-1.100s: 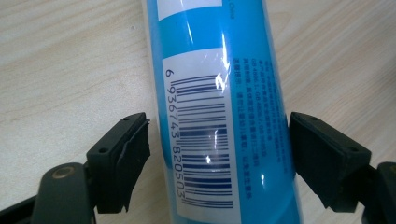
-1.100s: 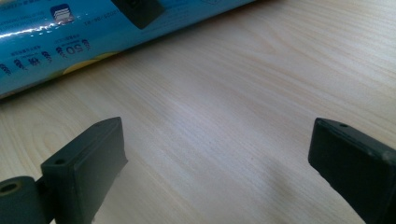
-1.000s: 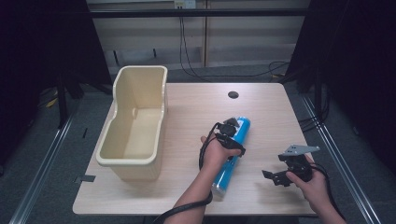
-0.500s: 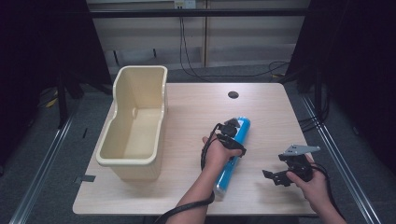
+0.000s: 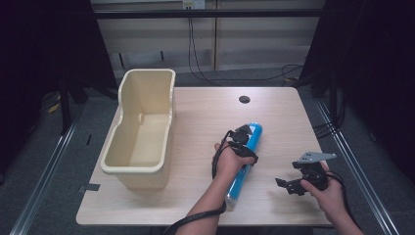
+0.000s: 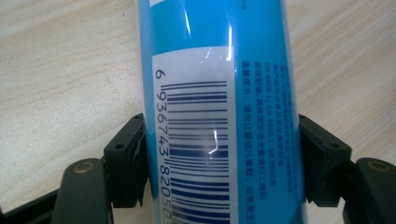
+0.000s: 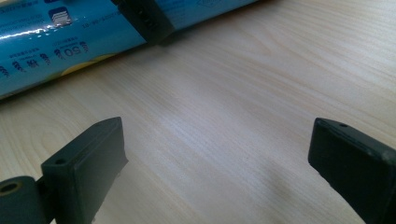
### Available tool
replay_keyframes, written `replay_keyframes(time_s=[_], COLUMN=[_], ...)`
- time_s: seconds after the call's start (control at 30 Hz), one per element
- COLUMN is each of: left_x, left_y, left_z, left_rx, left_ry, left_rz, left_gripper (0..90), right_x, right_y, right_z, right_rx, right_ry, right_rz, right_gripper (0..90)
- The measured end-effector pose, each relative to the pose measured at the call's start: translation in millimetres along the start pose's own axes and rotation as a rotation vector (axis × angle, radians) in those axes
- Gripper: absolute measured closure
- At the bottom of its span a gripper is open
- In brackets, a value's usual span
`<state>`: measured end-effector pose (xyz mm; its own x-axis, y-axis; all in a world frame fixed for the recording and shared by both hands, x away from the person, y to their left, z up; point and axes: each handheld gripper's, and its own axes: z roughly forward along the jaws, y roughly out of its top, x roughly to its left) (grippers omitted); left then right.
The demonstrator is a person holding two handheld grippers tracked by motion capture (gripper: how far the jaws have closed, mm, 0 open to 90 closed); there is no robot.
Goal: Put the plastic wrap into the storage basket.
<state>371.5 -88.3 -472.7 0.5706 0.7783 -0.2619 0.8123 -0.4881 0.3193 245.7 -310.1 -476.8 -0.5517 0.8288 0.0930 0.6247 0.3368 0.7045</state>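
A long blue tube (image 5: 238, 188) with a barcode label (image 6: 201, 121) lies on the wooden table (image 5: 200, 117), running from near the front edge toward the back right. My left gripper (image 5: 243, 140) straddles its upper half, and both pads (image 6: 130, 158) press against the tube's sides (image 6: 219, 70). To the right of the tube my right gripper (image 5: 285, 185) rests low over the table, jaws wide apart with only bare wood between them (image 7: 224, 158). The tube (image 7: 56, 42) crosses the top of the right gripper view, where one jaw of the left gripper (image 7: 147, 18) lies over it.
A tall cream plastic tub (image 5: 142, 171) stands on the left part of the table, open side up. A small dark cable hole (image 5: 244, 99) sits near the back edge. Dark floor and rails surround the table.
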Motion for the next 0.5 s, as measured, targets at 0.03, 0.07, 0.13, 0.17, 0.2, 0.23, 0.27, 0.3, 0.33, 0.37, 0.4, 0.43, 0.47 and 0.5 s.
replay_keyframes(time_s=[0.03, 0.07, 0.13, 0.17, 0.2, 0.23, 0.27, 0.3, 0.33, 0.37, 0.4, 0.43, 0.47, 0.5], left_x=[0.2, 0.3, -0.1, -0.1, -0.6, -1.4, -1.7, -2.2, -2.4, -2.7, -2.8, -2.5, -2.1, -2.1], left_y=[0.2, 0.5, 1.1, 1.3, 1.5, 2.0, 2.4, 2.7, 2.9, 2.9, 2.6, 2.3, 1.8, 1.3], left_z=[-0.2, -0.5, -0.6, -0.9, -0.9, -1.0, -1.4, -1.4, -1.8, -2.4, -2.9, -3.7, -4.0, -4.6], left_rx=[0.003, 0.007, 0.011, 0.015, 0.016, 0.018, 0.027, 0.032, 0.042, 0.053, 0.062, 0.074, 0.074, 0.08], left_ry=[0.0, 0.002, 0.003, 0.004, 0.008, 0.012, 0.018, 0.019, 0.02, 0.022, 0.025, 0.025, 0.026, 0.029], left_rz=[-0.005, -0.007, -0.021, -0.022, -0.025, -0.034, -0.034, -0.04, -0.043, -0.041, -0.041, -0.041, -0.042, -0.047], left_gripper=[30.1, 30.3, 30.8, 31.0, 31.2, 31.3, 31.5, 31.5, 31.6, 31.6, 31.7, 31.8, 31.8, 31.9], right_x=[-0.1, 0.0, -0.2, -0.3, -0.3, -0.6, -0.8, -1.2, -1.7, -1.8, -2.0, -2.0, -2.0, -1.9], right_y=[-0.1, -0.1, -0.2, -0.2, -0.3, -0.3, -0.5, -0.6, -0.7, -0.9, -0.9, -0.9, -0.9, -0.9], right_z=[0.0, -0.1, -0.1, 0.0, -0.1, -0.2, -0.2, -0.3, -0.3, -0.4, -0.4, -0.5, -0.4, -0.4], right_rx=[0.0, 0.001, 0.001, 0.0, 0.001, 0.001, 0.0, -0.003, -0.004, -0.003, -0.003, -0.002, -0.003, -0.003], right_ry=[0.0, 0.002, 0.002, 0.001, 0.001, 0.0, -0.002, -0.001, -0.002, -0.004, -0.004, -0.004, -0.003, 0.0], right_rz=[0.001, 0.001, 0.0, -0.002, -0.002, -0.004, -0.002, -0.003, -0.005, -0.002, -0.005, -0.003, -0.003, -0.001], right_gripper=[4.0, 4.0, 4.0, 4.0, 4.1, 4.0, 4.0, 4.1, 4.1, 4.1, 4.1, 4.1, 4.1, 4.1])
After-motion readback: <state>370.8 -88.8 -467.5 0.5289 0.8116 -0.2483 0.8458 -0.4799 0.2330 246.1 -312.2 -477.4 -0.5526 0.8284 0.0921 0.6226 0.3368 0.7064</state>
